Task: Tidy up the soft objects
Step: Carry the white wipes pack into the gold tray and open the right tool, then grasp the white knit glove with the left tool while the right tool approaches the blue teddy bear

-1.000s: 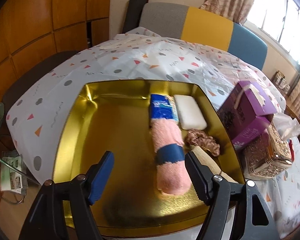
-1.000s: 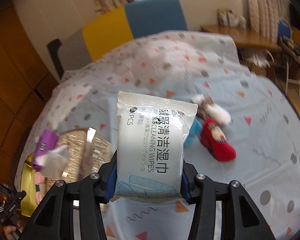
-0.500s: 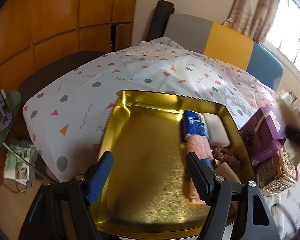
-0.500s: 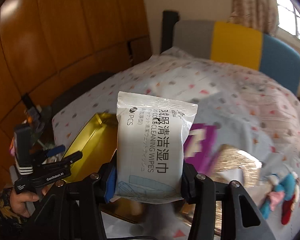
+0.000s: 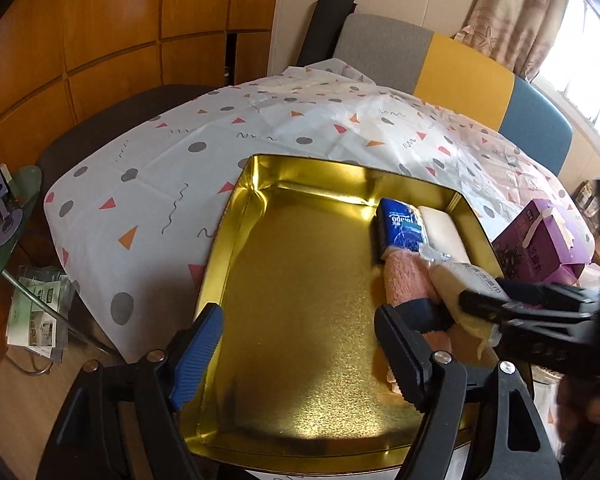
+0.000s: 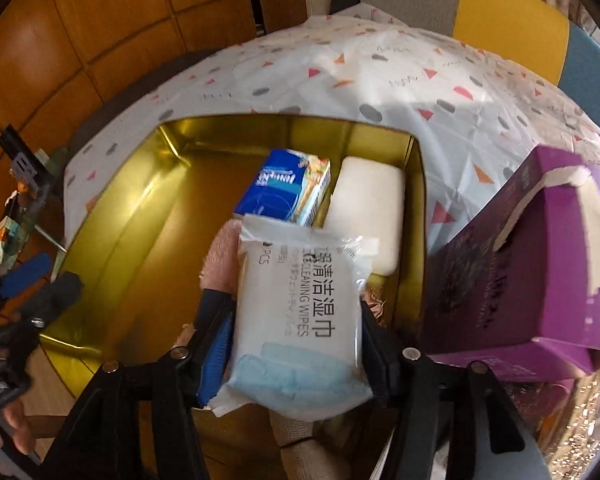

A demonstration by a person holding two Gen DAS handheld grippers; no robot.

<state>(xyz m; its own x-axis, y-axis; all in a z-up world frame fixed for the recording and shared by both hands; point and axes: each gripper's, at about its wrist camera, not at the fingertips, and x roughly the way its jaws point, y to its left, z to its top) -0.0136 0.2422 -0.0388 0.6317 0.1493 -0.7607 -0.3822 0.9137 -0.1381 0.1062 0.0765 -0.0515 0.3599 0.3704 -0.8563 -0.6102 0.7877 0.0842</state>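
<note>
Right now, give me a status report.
Right gripper shut on wipes pack, over gold tray. Left gripper open, empty. Pink towel and tissue pack lie below.

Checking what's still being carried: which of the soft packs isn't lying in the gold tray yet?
The white cleaning wipes pack, clamped in the right gripper above the gold tray; the blue tissue pack and white pad lie inside.

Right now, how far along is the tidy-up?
Done: a blue tissue pack, white pad and pink towel already lie in the gold tray. In hand: the right gripper holds a pack of wipes over the tray. Left: releasing it; the left gripper hangs open and empty.
</note>
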